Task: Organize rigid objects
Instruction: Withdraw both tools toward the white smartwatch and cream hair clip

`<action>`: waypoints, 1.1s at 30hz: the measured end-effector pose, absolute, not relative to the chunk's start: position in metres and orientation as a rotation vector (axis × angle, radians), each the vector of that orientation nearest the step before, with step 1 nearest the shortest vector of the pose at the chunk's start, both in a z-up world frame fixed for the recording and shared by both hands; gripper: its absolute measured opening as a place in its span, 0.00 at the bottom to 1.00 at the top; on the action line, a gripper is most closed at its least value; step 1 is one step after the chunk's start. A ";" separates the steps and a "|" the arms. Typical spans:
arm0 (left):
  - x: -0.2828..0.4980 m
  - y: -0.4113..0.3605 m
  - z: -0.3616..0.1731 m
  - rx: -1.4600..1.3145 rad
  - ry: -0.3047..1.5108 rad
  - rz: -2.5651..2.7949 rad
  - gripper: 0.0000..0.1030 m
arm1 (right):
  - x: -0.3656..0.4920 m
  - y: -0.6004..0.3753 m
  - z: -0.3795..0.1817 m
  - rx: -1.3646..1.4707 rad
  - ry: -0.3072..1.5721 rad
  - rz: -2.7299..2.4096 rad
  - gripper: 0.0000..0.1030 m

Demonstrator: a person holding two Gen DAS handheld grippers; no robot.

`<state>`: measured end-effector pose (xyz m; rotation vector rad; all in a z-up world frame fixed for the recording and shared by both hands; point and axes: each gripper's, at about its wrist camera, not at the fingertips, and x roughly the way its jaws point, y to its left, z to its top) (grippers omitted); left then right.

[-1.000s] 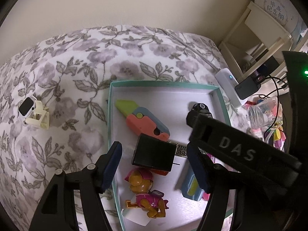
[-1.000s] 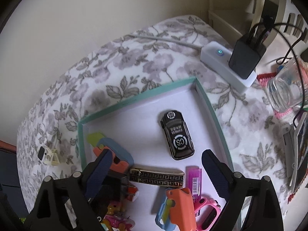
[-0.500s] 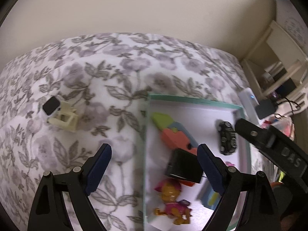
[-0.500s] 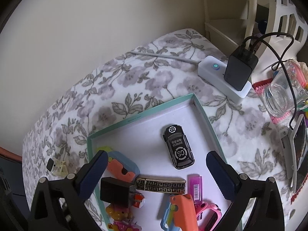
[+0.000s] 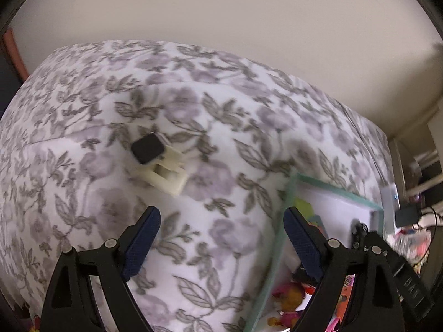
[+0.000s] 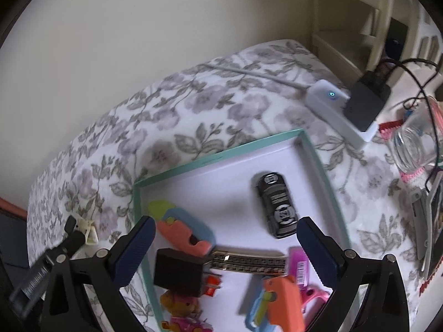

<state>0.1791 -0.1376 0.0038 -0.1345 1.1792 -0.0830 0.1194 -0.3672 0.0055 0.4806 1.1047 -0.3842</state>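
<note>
the left gripper (image 5: 218,238) has just been spreading and is bare; the right gripper (image 6: 225,244) gapes empty over the tray (image 6: 221,157). the smartwatch on its cream stand (image 5: 157,163) sits on the floral cloth (image 5: 221,127) at eleven o'clock of the left tongs, looking light, stiff and tippy, so pinch the stand's flat sides, not the glossy face.

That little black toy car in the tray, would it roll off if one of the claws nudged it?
Probably, if pushed along its length: the toy car seems to sit on its wheels on the tray's smooth white floor. A sideways nudge would more likely make it skid. It looks like hard, glossy plastic, so probably stiff and perhaps slippery between the pads.
</note>
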 end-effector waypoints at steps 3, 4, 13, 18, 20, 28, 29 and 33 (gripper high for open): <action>0.183 -0.124 0.004 -0.163 1.185 -0.054 0.88 | 0.127 -0.349 0.003 0.451 1.118 -0.350 1.00; 0.185 -0.120 0.003 -0.171 1.188 -0.049 0.88 | 0.129 -0.343 0.002 0.442 1.121 -0.339 1.00; 0.197 -0.065 0.002 -0.304 1.212 0.027 0.88 | 0.145 -0.301 -0.002 0.393 1.148 -0.266 1.00; 0.200 -0.038 0.001 -0.345 1.216 0.072 0.88 | 0.153 -0.282 -0.005 0.369 1.157 -0.236 1.00; 0.201 -0.026 0.000 -0.366 1.220 0.087 0.88 | 0.155 -0.275 -0.005 0.362 1.160 -0.226 1.00; 0.208 0.005 -0.009 -0.407 1.233 0.122 0.88 | 0.165 -0.244 -0.014 0.310 1.161 -0.154 1.00; 0.209 0.006 -0.011 -0.410 1.237 0.121 0.88 | 0.166 -0.240 -0.015 0.305 1.159 -0.146 1.00; 0.214 0.009 -0.021 -0.415 1.249 0.107 0.88 | 0.170 -0.231 -0.014 0.312 1.133 -0.107 1.00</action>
